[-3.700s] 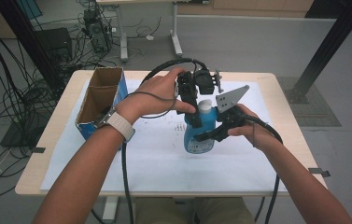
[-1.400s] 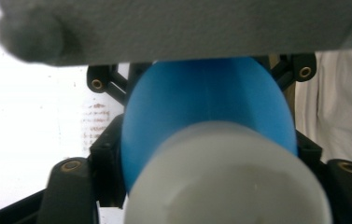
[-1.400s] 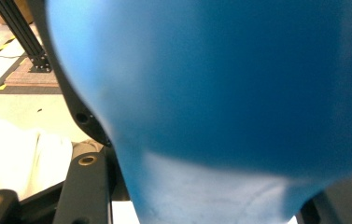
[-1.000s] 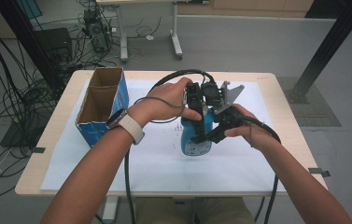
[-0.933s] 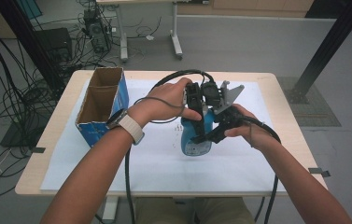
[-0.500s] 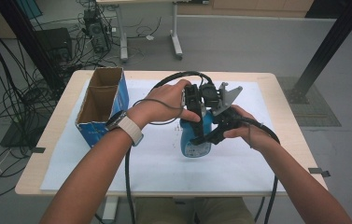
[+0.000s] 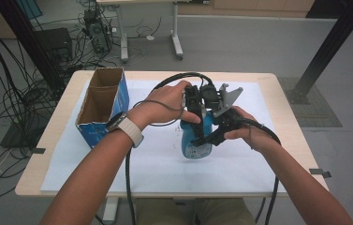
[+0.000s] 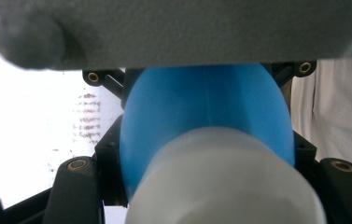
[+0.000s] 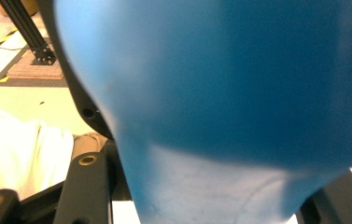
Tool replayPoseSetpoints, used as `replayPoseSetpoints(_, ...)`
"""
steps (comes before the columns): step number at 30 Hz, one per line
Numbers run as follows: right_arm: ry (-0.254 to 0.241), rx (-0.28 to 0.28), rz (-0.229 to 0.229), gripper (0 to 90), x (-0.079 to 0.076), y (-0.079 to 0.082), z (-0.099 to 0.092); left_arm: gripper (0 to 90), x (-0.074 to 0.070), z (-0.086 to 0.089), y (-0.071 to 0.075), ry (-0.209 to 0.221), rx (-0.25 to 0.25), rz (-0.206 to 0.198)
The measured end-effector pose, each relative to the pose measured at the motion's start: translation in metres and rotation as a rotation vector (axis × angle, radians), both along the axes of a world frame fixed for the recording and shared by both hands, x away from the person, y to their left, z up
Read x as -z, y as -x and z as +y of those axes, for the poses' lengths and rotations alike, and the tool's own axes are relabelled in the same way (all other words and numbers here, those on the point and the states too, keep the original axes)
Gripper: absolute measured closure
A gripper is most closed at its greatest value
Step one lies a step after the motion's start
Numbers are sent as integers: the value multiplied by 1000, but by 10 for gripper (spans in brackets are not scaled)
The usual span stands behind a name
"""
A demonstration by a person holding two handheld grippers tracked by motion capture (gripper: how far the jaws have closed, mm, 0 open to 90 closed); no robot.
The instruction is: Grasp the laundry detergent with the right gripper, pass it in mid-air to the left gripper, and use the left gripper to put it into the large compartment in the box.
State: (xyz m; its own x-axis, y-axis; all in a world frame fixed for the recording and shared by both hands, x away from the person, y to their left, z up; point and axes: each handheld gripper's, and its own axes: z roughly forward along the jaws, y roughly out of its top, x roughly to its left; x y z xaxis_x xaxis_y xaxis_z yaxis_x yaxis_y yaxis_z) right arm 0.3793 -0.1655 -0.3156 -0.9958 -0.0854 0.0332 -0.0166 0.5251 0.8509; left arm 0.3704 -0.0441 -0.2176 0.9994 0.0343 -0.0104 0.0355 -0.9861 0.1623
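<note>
From the high view I have the whole table [image 7: 277,93] in front of me, covered by a white sheet [image 7: 155,159], and that is the one angle that gives me the layout. At the sheet's far left corner stands an open blue cardboard box [image 7: 100,115]; I can see down into its two brown compartments and make out nothing inside them. Near the middle of the sheet is the blue bottle [image 7: 197,140], held upright or close to it, its printed label facing me at the bottom.

My left gripper [image 7: 195,108] comes down on the bottle's top end and my right gripper [image 7: 211,137] takes it from the right side, lower on the body. From up here I cannot judge whether the bottle's base rests on the sheet.

The left gripper view gives me what the high one cannot: the bottle's pale cap [image 8: 225,186] looms right up against the lens with the blue shoulder [image 8: 206,107] swelling behind it, black jaws hugging either side, so that gripper is clamped around the bottle's neck end. Beyond it lies the white sheet with faint brown print marks [image 8: 87,119].

The right gripper view is nearly all blue bottle wall [image 9: 239,79], jaws closed narrow on it, with floor and a black frame leg [image 9: 24,28] off to one side.
</note>
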Motion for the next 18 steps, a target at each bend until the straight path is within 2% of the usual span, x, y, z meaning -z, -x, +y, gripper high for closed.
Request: replayPoseSetpoints(18,3,-2,0,429,0,-1,0,370,1,0,0,1,-4,-4)
